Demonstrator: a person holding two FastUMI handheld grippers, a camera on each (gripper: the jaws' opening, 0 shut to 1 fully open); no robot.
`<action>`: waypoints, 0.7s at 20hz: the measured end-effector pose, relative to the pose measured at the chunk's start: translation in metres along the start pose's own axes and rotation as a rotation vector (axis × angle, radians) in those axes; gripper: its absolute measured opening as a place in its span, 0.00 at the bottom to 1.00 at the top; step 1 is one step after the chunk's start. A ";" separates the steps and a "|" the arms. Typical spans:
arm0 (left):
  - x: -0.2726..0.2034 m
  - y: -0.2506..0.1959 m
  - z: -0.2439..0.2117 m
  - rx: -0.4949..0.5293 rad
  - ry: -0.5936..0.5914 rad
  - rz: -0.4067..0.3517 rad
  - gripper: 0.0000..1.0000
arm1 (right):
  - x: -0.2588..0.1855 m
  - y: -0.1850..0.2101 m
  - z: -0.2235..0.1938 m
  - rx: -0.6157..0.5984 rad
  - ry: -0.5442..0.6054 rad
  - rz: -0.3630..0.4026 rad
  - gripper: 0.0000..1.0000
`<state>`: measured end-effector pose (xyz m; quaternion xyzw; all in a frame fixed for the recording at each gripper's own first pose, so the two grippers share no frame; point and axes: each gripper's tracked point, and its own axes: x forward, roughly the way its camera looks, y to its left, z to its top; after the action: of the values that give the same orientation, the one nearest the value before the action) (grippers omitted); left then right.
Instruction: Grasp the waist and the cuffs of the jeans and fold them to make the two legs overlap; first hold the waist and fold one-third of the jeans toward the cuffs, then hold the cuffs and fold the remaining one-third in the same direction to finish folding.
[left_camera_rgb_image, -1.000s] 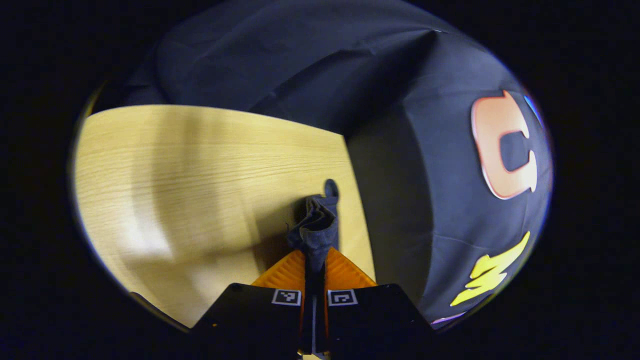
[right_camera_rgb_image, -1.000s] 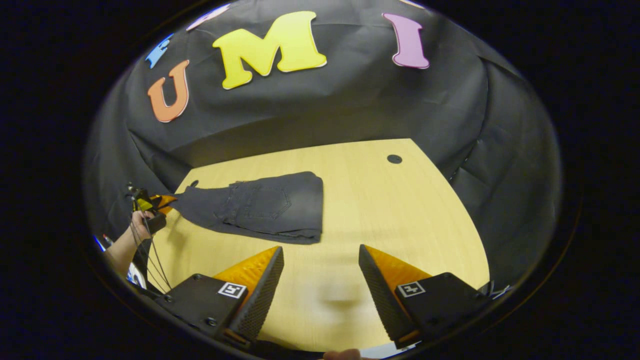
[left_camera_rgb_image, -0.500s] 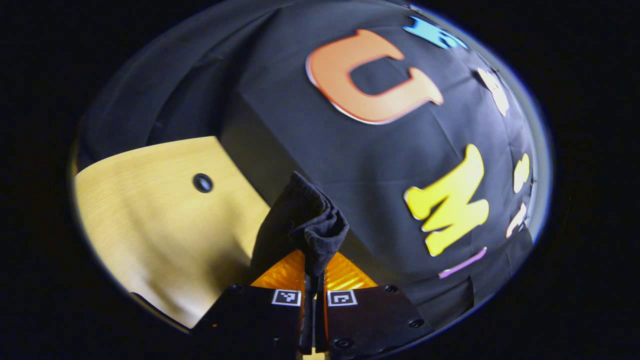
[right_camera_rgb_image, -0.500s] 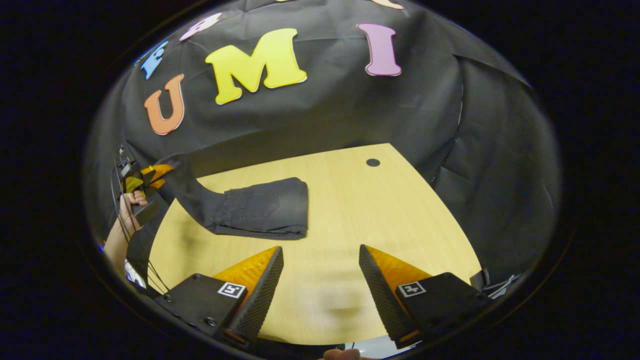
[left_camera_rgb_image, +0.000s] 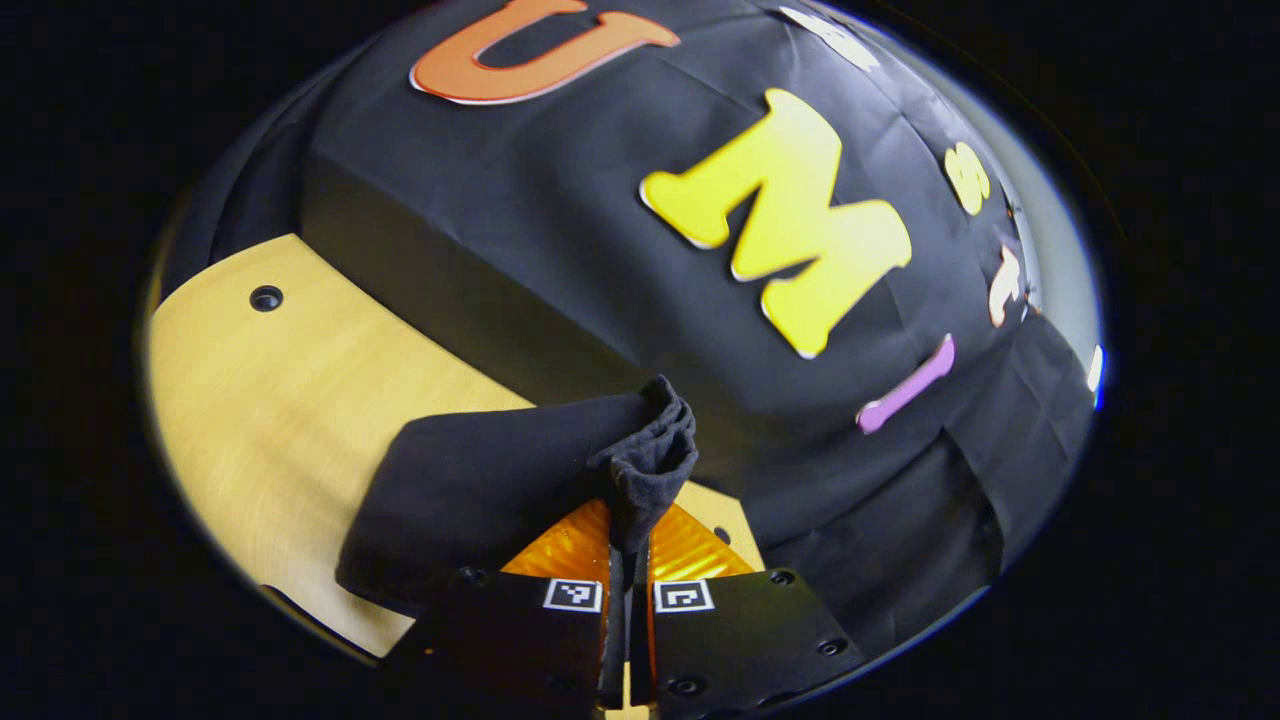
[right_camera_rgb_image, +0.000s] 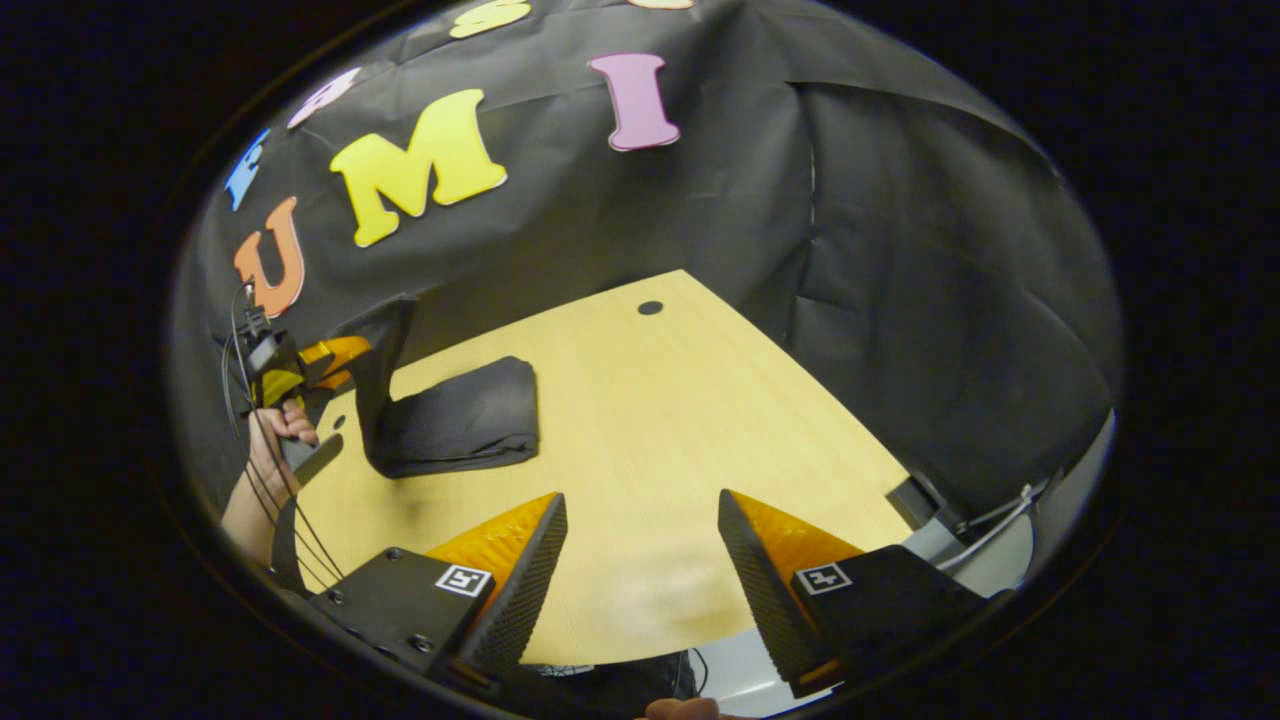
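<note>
The dark jeans (right_camera_rgb_image: 460, 420) lie partly folded on the wooden table (right_camera_rgb_image: 660, 420), at its left side in the right gripper view. My left gripper (left_camera_rgb_image: 628, 545) is shut on a bunched end of the jeans (left_camera_rgb_image: 645, 465), which it holds lifted above the folded stack (left_camera_rgb_image: 460, 495). In the right gripper view that left gripper (right_camera_rgb_image: 335, 362) is held by a hand (right_camera_rgb_image: 280, 425) at the far left, with the cloth rising steeply to it. My right gripper (right_camera_rgb_image: 640, 560) stands open over bare table near the front edge, well apart from the jeans.
A small round hole (right_camera_rgb_image: 650, 307) sits near the table's far edge. The black cloth wall (right_camera_rgb_image: 900, 270) stands close behind and to the right of the table. Cables (right_camera_rgb_image: 990, 515) hang off the table's right corner.
My left gripper has lifted the jeans' end higher and swung it over the folded stack. The right gripper's view has turned right and the jeans now sit farther left in it.
</note>
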<state>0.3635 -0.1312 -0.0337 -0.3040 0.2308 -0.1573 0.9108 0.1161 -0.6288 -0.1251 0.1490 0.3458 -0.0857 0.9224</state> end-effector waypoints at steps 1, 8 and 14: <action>0.008 -0.003 -0.014 0.020 0.025 0.005 0.05 | -0.003 -0.007 -0.001 0.007 -0.002 -0.013 0.94; 0.040 0.002 -0.088 0.104 0.146 0.090 0.05 | -0.007 -0.034 -0.008 0.021 0.018 -0.065 0.94; 0.050 0.017 -0.112 0.050 0.183 0.136 0.06 | 0.002 -0.034 -0.008 0.013 0.050 -0.066 0.92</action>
<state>0.3509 -0.1932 -0.1400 -0.2494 0.3292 -0.1282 0.9017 0.1035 -0.6585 -0.1396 0.1458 0.3731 -0.1145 0.9091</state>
